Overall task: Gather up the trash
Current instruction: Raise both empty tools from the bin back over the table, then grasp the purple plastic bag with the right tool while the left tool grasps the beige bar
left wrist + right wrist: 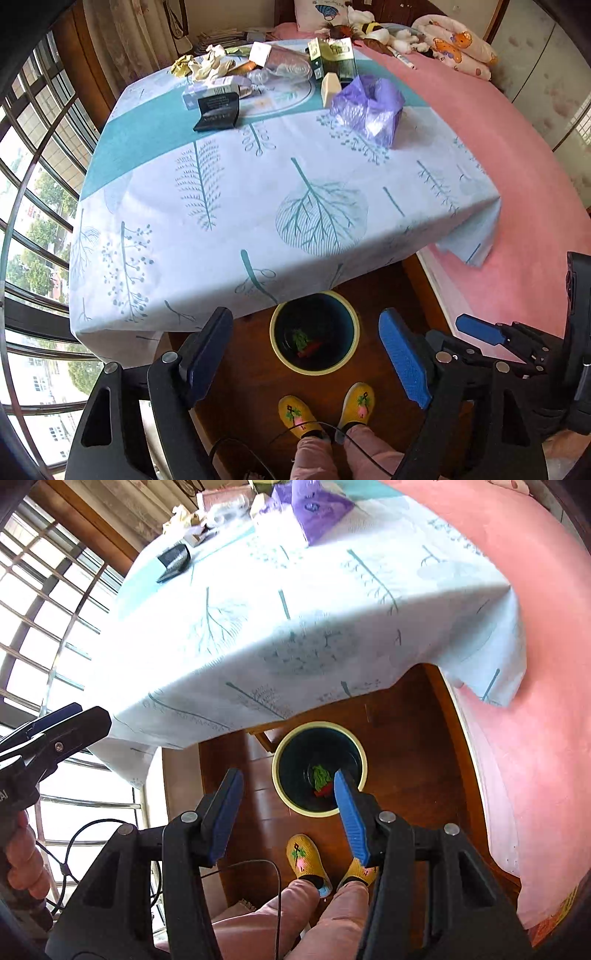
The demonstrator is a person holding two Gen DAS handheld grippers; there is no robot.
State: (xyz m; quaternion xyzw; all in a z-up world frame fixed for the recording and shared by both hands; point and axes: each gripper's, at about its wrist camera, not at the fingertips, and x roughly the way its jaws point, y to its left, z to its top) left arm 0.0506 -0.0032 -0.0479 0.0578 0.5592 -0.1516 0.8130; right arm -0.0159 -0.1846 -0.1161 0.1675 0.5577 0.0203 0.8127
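A dark bin with a cream rim [277,349] [280,794] stands on the wooden floor under the table's front edge, with a green and red scrap [306,343] [320,780] at its bottom. My left gripper [306,350] hangs open and empty above the bin. My right gripper [286,808] is also open and empty, just left of the bin. Trash lies at the table's far end: crumpled tissues [210,62], a black box [218,110] [173,560], a green carton [332,55], a clear plastic wrapper [291,68] and a purple bag [369,103] [317,509].
The table carries a pale blue leaf-print cloth [240,206] [258,627]. A bed with a pink sheet [535,184] [546,664] runs along the right. Windows [33,221] line the left. The person's feet in yellow slippers [325,410] [306,860] stand near the bin.
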